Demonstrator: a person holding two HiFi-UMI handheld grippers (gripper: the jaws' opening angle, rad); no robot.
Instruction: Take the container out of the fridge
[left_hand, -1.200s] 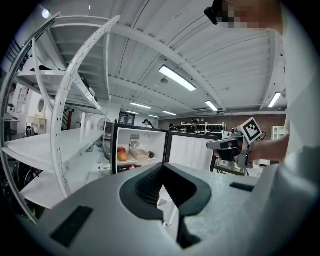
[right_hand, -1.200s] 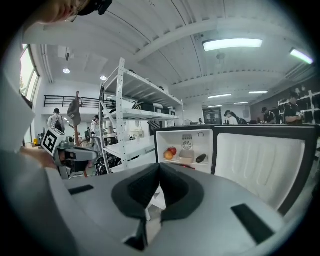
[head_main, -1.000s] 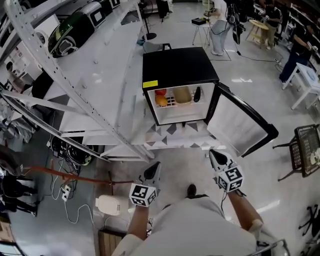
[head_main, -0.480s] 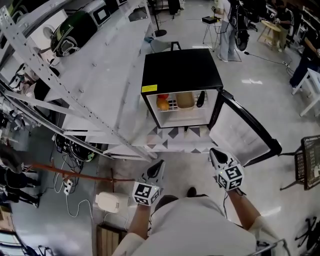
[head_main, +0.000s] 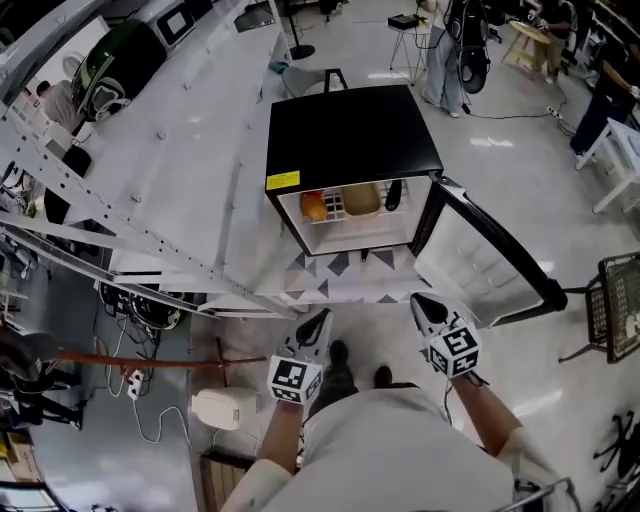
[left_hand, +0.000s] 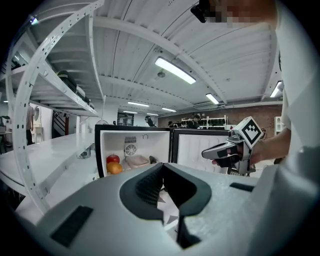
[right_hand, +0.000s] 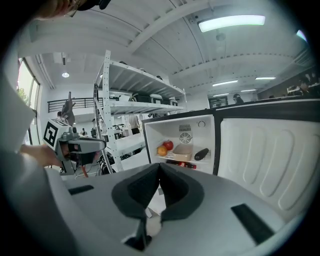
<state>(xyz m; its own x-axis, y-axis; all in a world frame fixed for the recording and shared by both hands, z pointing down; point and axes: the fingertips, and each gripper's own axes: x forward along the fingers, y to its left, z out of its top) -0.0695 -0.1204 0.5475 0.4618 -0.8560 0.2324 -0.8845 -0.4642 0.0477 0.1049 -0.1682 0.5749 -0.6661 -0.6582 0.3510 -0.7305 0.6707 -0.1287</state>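
A black mini fridge (head_main: 352, 130) stands on the floor ahead with its door (head_main: 478, 255) swung open to the right. On its shelf a tan lidded container (head_main: 362, 198) (right_hand: 182, 151) (left_hand: 137, 161) sits between an orange (head_main: 313, 207) with a red apple (right_hand: 169, 145) on its left and a dark oblong item (head_main: 394, 193) on its right. A red item (right_hand: 181, 163) lies on the level below. My left gripper (head_main: 320, 322) (left_hand: 162, 167) and right gripper (head_main: 420, 302) (right_hand: 159, 167) are both shut and empty. They hang close to my body, well short of the fridge.
A white metal shelving rack (head_main: 150, 160) runs along the left of the fridge. Cables and a white device (head_main: 217, 408) lie on the floor at lower left. A black wire chair (head_main: 618, 305) stands at the right. People and furniture fill the far background.
The fridge sits slightly higher and further left in the head view, and a foot has stepped forward between the grippers. Both grippers stay shut in front of my body.
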